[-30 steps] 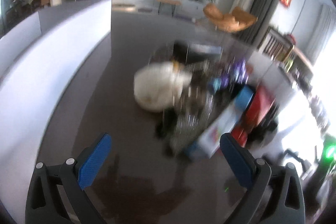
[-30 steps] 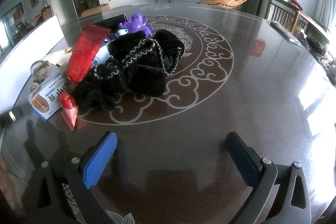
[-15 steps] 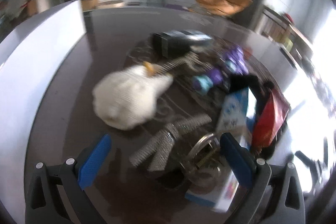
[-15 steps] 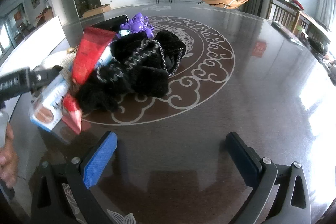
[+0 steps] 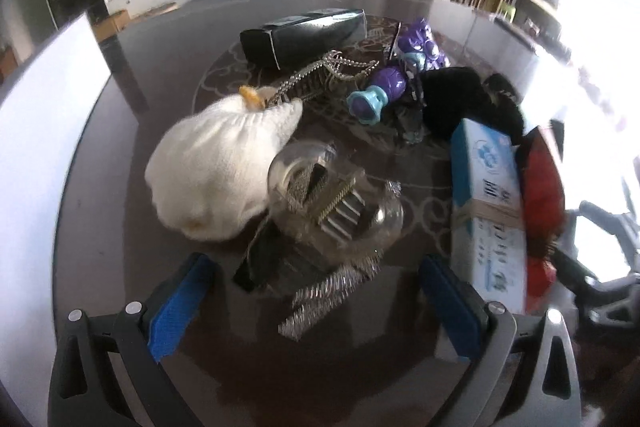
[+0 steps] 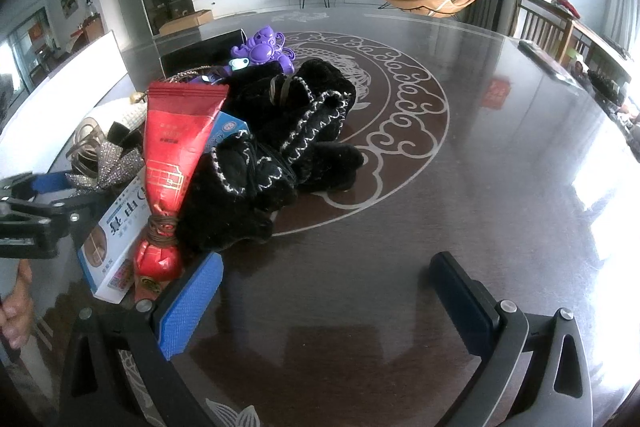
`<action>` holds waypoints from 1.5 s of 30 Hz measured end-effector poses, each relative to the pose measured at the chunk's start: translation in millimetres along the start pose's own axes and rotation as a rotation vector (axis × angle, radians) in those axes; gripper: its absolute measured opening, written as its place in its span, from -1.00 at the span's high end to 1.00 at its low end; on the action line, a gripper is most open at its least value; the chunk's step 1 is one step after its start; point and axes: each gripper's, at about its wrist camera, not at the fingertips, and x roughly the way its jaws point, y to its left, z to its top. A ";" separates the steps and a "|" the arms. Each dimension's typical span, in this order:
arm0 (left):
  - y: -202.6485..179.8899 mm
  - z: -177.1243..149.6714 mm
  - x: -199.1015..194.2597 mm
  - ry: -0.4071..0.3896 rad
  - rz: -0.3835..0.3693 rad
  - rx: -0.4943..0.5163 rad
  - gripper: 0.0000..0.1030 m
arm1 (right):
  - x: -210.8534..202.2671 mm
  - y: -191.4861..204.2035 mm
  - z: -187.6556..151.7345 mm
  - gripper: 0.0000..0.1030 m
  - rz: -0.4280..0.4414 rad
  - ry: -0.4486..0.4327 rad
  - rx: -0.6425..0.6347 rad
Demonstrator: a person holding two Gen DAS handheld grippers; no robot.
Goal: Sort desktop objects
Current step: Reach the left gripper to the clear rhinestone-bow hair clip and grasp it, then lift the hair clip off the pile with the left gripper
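The dark round counter (image 6: 500, 195) carries one heap of things on its left part, while its whole right half and the near strip in front of the right tongs (image 6: 326, 301) lie bare out to the far rim. A white panel (image 5: 36, 147) stands along the counter's left edge, close beside the heap, so room is tight on that side. The left tongs (image 5: 316, 301) are spread wide and grip nothing; they hover low at the near end of the heap, just before a glittery silver bow (image 5: 332, 291) and a clear round jar (image 5: 332, 199). The right tongs are likewise spread wide and empty, their left blue pad just beside the red pouch (image 6: 176, 155). Counted: one white knitted hat (image 5: 216, 167) touching the jar, one black long box (image 5: 304, 37) at the far end, one bead chain (image 5: 320, 75), one purple and teal toy (image 5: 380, 89), one purple octopus toy (image 6: 264, 49), one black knitted garment with white stitching (image 6: 280, 143), one blue and white carton (image 5: 488, 207) lying lengthwise beside the red pouch, which rests on it. A hand (image 6: 14, 311) shows at the left border of the right wrist view, holding the left tool.
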 end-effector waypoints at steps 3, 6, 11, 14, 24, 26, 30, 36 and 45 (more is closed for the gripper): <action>-5.1 6.7 5.2 -0.003 0.001 0.012 -1.00 | -0.2 0.0 0.0 -1.00 0.001 0.000 0.000; -7.2 14.7 9.5 0.004 -0.004 0.020 -1.00 | -0.1 0.0 0.0 -1.00 0.001 0.000 0.000; -10.9 25.1 15.0 0.032 -0.018 0.046 -1.00 | 0.0 0.0 0.1 -1.00 0.001 0.000 0.000; -10.4 25.1 14.1 0.032 -0.023 0.058 -1.00 | 0.0 0.0 0.0 -1.00 0.001 0.000 0.000; -14.7 11.2 -4.7 -0.054 -0.026 0.059 -0.14 | -0.1 -0.1 0.0 -1.00 0.002 0.000 -0.001; -14.5 7.2 -7.4 -0.057 -0.018 0.053 -0.08 | -0.1 -0.2 -0.1 -1.00 0.002 0.000 -0.001; -13.1 -5.1 -14.5 -0.069 0.010 0.015 -0.08 | 0.0 -0.3 -0.1 -1.00 0.002 0.000 -0.001; 5.5 -36.5 -32.5 -0.078 0.069 -0.081 -0.08 | -0.1 -0.4 0.0 -1.00 0.002 0.000 -0.001; 26.4 -48.9 -34.6 -0.114 0.112 -0.144 -0.19 | -0.1 -0.6 0.0 -1.00 0.002 0.000 -0.002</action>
